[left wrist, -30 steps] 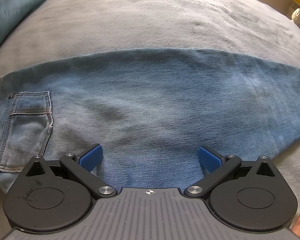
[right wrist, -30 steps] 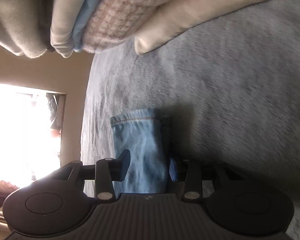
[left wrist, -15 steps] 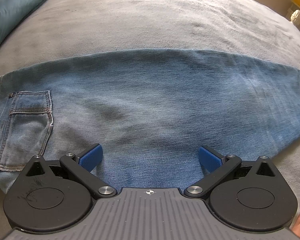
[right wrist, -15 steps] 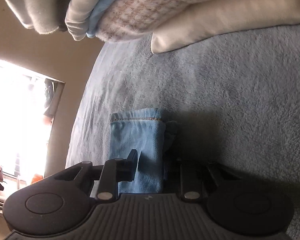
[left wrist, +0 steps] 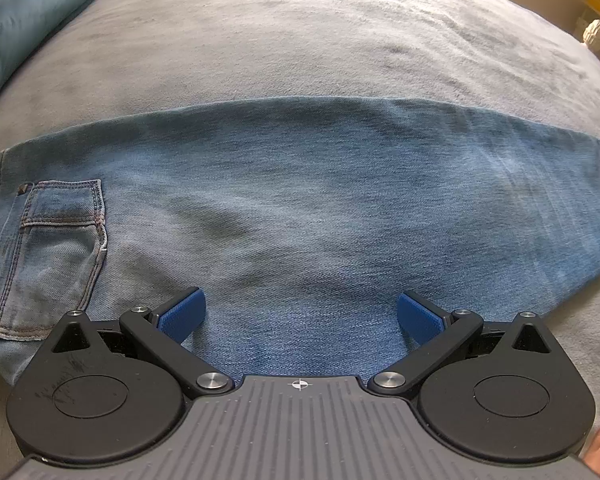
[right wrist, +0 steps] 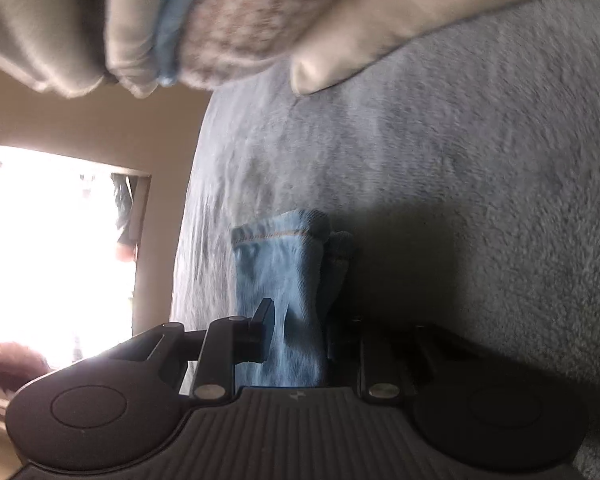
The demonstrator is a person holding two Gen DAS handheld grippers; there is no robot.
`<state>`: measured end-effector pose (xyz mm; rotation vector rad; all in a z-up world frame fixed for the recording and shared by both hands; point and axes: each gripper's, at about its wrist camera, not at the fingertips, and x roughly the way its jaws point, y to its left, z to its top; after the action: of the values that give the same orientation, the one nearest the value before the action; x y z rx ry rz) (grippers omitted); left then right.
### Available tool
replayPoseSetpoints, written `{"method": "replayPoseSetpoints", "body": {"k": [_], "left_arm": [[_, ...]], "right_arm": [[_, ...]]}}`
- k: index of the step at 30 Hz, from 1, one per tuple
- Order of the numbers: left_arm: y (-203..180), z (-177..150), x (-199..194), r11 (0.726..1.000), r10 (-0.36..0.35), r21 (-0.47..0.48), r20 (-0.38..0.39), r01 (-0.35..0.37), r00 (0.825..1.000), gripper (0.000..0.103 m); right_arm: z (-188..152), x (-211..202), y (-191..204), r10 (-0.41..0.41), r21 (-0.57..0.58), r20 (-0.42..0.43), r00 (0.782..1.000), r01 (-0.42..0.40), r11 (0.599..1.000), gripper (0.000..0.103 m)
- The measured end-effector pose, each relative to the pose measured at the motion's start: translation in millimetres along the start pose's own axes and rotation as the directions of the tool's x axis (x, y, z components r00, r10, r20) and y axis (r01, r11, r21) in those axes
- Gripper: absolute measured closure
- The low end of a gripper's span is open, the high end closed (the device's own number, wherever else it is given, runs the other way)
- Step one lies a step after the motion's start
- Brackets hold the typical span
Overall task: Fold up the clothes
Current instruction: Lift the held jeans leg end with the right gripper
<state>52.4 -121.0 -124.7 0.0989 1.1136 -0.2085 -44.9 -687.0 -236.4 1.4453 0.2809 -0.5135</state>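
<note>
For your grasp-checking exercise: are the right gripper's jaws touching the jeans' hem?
Touching: the right wrist view shows the right gripper clamped on the jeans' hem.

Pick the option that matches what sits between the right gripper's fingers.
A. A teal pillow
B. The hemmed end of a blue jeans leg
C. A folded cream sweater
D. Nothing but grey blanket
B: in the right wrist view the right gripper has its fingers closed on the jeans leg, whose stitched hem pokes out ahead of them over the grey blanket.
</note>
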Motion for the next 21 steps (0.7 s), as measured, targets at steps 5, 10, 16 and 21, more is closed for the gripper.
{"method": "replayPoseSetpoints", "body": {"k": [5, 10, 16, 21], "left_arm": [[1.6, -0.6, 0.3, 1.000, -0.004, -0.003, 0.000, 0.004, 1.000, 0.000], [2.7, -1.1, 0.6, 1.000, -0.008, -0.004, 0.002, 0.008, 1.000, 0.000], [3.4, -1.4, 1.1, 1.000, -0.012, -0.007, 0.007, 0.013, 1.000, 0.000], [3.4, -1.7, 1.3, 1.000, -0.017, -0.009, 0.013, 0.018, 1.000, 0.000]], "right_arm": [[-1.7, 17.5, 29.1, -0.065, -0.098, 0.009, 0.998, 0.066, 0.993, 0.086], [-8.9, 26.3, 52.3, -0.058, -0.158, 0.001, 0.998, 0.057, 0.986, 0.097], [-28.1, 30.8, 93.6, 0.022, -0.236, -0.063, 0.998, -0.036, 0.971, 0.097], [-52.8, 19.9, 117.1, 0.112, -0.266, -0.165, 0.980, -0.154, 0.952, 0.097]]}}
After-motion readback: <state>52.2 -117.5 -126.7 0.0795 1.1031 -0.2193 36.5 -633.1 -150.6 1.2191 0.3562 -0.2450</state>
